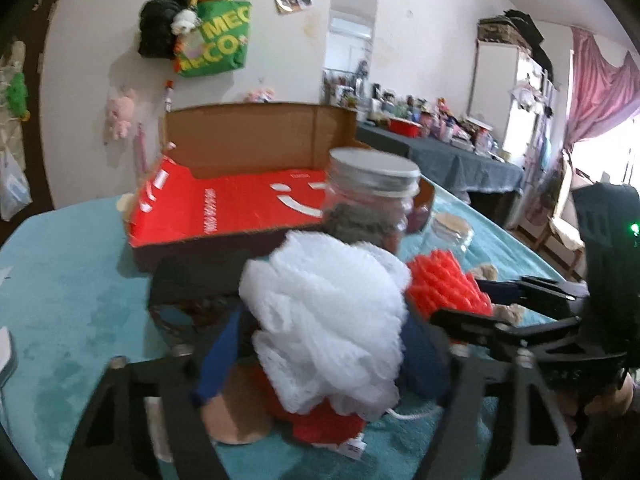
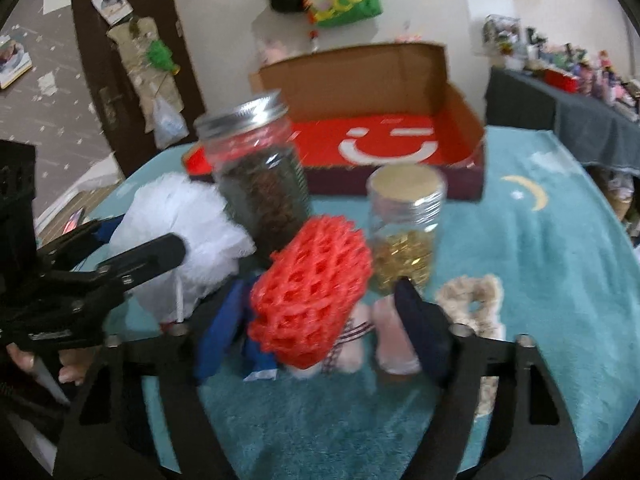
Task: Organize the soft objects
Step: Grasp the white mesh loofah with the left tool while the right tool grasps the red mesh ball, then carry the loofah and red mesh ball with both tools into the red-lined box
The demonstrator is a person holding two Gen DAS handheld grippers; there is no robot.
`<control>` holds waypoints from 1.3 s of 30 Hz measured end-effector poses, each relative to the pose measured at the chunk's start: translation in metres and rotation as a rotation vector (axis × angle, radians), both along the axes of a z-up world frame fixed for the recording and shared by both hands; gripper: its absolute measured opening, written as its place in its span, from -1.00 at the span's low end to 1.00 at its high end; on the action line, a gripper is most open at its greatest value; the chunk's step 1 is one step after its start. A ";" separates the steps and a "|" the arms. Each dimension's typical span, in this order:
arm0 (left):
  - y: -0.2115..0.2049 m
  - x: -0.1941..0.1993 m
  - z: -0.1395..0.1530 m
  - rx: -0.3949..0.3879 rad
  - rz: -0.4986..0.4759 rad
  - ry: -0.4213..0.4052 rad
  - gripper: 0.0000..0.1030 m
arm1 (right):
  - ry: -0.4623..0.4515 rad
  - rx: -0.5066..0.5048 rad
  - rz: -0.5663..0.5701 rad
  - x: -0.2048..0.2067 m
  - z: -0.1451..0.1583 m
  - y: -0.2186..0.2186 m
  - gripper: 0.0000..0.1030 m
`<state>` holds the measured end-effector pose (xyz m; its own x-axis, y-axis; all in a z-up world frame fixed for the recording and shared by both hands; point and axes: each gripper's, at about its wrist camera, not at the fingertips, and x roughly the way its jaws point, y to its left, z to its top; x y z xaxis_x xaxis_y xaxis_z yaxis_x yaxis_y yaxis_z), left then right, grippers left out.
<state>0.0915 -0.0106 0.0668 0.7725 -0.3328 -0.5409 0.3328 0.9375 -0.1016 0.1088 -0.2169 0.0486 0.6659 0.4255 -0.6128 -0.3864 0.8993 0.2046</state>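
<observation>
On the teal blanket (image 2: 540, 264), near its middle, our left gripper (image 1: 320, 320) has its fingers spread around a white mesh bath pouf (image 1: 328, 320); the fingers press its sides, though the pouf hides the tips, so we cannot tell how firm the grip is. Beneath the pouf a red soft thing (image 1: 324, 420) is mostly covered and hard to identify. Our right gripper (image 2: 316, 312) is half open around a red foam net (image 2: 312, 288), its blue-padded fingers at either side of it; whether they touch is blurred. A pale plush toy (image 2: 384, 344) lies under the net, largely hidden. Just behind stand a tall jar (image 2: 256, 184) with dark contents and a shorter jar (image 2: 404, 228) of yellow bits. A beige scrunchie (image 2: 472, 300) lies to the right, partly cut off by the gripper frame. Toward the far edge sits an open red cardboard box (image 2: 384, 136).
</observation>
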 end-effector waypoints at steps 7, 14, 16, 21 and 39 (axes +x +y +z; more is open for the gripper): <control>0.004 -0.003 0.003 -0.033 -0.016 -0.001 -0.08 | -0.064 0.015 0.021 -0.014 0.006 0.000 -0.24; 0.004 -0.018 0.014 -0.042 -0.036 -0.033 -0.14 | -0.094 0.022 0.012 -0.026 0.015 -0.003 -0.27; 0.005 -0.021 0.019 -0.036 -0.033 -0.043 -0.15 | -0.106 0.017 0.008 -0.029 0.018 -0.004 -0.28; 0.015 -0.026 0.033 -0.038 -0.027 -0.059 -0.16 | -0.139 0.023 0.005 -0.035 0.031 -0.011 -0.28; 0.033 0.030 0.109 0.010 -0.111 -0.117 -0.16 | -0.240 -0.008 0.089 0.007 0.108 -0.024 -0.28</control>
